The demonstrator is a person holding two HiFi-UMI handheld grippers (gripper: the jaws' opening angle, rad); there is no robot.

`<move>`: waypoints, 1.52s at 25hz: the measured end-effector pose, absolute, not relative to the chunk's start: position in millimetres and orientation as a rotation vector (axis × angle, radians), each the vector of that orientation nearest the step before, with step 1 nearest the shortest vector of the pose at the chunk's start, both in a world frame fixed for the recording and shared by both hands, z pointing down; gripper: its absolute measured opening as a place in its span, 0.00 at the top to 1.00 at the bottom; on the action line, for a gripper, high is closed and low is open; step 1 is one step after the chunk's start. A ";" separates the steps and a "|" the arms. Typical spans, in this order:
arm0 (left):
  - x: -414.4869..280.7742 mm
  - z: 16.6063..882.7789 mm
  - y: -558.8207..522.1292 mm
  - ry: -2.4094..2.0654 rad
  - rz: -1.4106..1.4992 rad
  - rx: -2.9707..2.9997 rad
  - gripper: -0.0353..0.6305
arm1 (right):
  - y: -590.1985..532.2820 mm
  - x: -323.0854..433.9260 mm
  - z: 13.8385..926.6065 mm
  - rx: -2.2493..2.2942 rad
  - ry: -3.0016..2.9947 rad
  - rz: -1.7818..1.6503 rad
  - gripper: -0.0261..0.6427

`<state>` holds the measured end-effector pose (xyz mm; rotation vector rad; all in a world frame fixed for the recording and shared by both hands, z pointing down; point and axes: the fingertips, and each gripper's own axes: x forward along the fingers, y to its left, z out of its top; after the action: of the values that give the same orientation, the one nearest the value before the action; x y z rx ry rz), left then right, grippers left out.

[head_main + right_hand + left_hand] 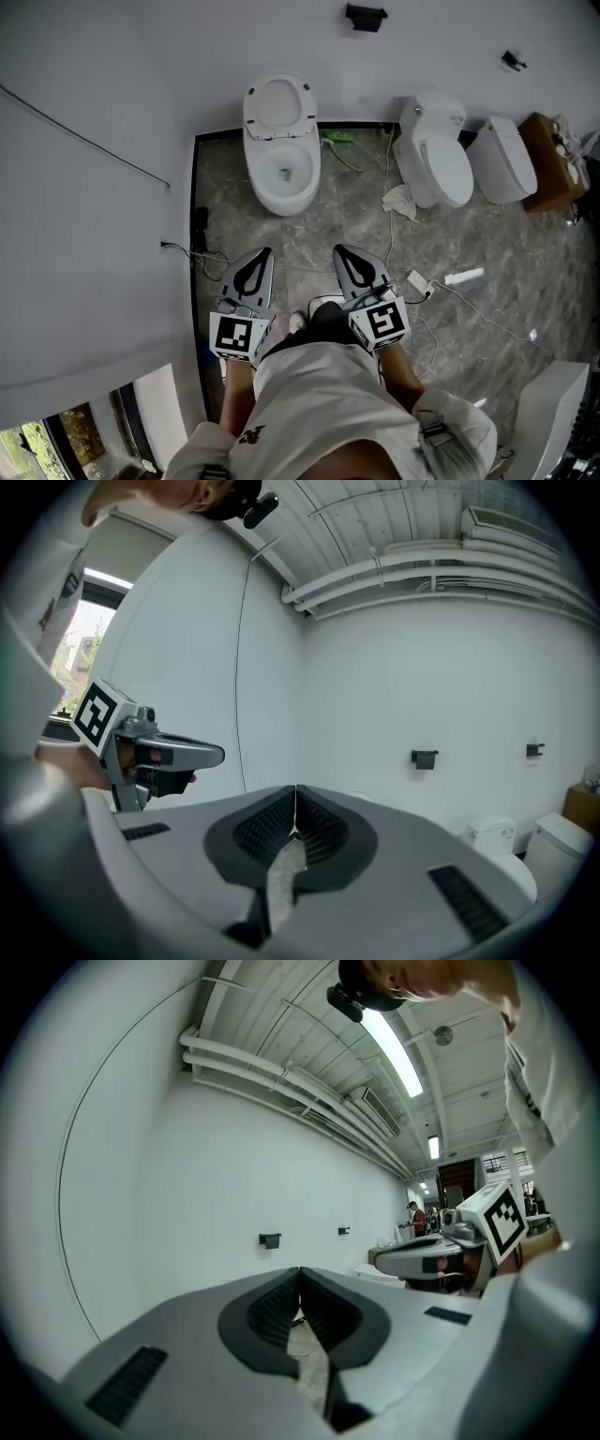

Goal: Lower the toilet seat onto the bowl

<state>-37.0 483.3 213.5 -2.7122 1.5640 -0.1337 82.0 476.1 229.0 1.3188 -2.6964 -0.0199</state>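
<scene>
A white toilet [284, 183] stands against the far wall, and its seat and lid [277, 105] are tipped up above the open bowl. In the head view both grippers are held close in front of the person, well short of the toilet. My left gripper [265, 251] is shut with nothing between its jaws, and its closed tips [299, 1271] point at the white wall. My right gripper [339, 249] is also shut and empty, with its tips [295, 787] together. Neither gripper touches the toilet.
Two more white toilets [436, 155] [502, 159] stand to the right with lids down, beside a wooden cabinet [553, 161]. Cables and a power strip [418, 280] lie on the grey marble floor. A white wall [94, 234] is at the left and a white fixture [555, 412] at the bottom right.
</scene>
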 end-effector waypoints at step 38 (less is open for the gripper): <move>24.4 217.7 325.2 1.690 -0.222 -2.647 0.91 | 311.3 144.2 234.6 1.205 -2.780 0.044 0.93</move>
<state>24.4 325.2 217.7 -2.6470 1.6899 -0.2218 144.2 311.3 234.6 1.2050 -2.7800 0.0436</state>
